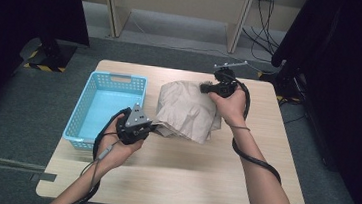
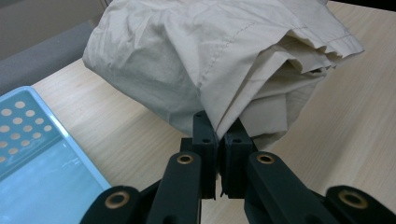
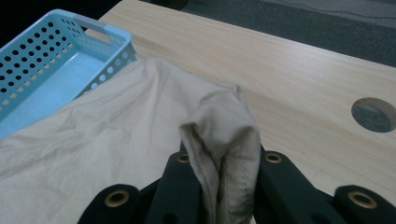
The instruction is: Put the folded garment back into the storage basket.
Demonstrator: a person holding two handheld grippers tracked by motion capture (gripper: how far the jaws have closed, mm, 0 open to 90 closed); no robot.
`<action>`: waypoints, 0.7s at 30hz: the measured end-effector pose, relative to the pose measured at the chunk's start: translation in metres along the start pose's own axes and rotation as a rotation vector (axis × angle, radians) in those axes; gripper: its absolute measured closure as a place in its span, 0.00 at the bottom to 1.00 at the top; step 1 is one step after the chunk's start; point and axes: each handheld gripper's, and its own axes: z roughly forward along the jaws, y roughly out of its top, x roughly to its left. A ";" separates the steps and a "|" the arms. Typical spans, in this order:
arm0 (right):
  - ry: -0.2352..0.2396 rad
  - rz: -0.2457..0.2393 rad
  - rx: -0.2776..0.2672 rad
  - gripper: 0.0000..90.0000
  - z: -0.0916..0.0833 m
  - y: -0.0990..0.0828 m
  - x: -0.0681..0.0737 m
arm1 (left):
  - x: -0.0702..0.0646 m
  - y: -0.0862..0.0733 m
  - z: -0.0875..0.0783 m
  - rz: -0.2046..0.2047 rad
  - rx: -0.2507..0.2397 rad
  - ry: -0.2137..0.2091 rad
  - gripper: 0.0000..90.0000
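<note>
A folded beige cloth [image 1: 188, 110] lies in a loose bundle on the wooden table [image 1: 177, 177]. My left gripper [image 1: 150, 127] pinches its near left edge; in the left gripper view the jaws are shut on a fold of the cloth [image 2: 210, 60] at the left gripper [image 2: 219, 135]. My right gripper [image 1: 205, 88] holds the far right corner. Seen in the right gripper view, a ridge of cloth [image 3: 224, 130] is clamped in the right gripper [image 3: 223, 163]. The bundle hangs slightly raised between both hands.
A light blue perforated basket [image 1: 106, 106] stands at the table's left, its rim close to the left hand. A round cable hole [image 3: 372, 114] sits in the tabletop. Dark curtains flank the table; desk legs and cables stand beyond it.
</note>
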 end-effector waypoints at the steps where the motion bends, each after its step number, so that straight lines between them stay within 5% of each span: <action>1: -0.001 -0.004 0.000 0.94 0.000 0.001 0.001 | 0.001 0.000 -0.001 0.000 -0.001 0.004 0.96; 21: 0.020 -0.018 -0.017 0.94 0.008 0.016 0.020 | 0.014 -0.005 -0.017 -0.012 -0.012 0.038 0.96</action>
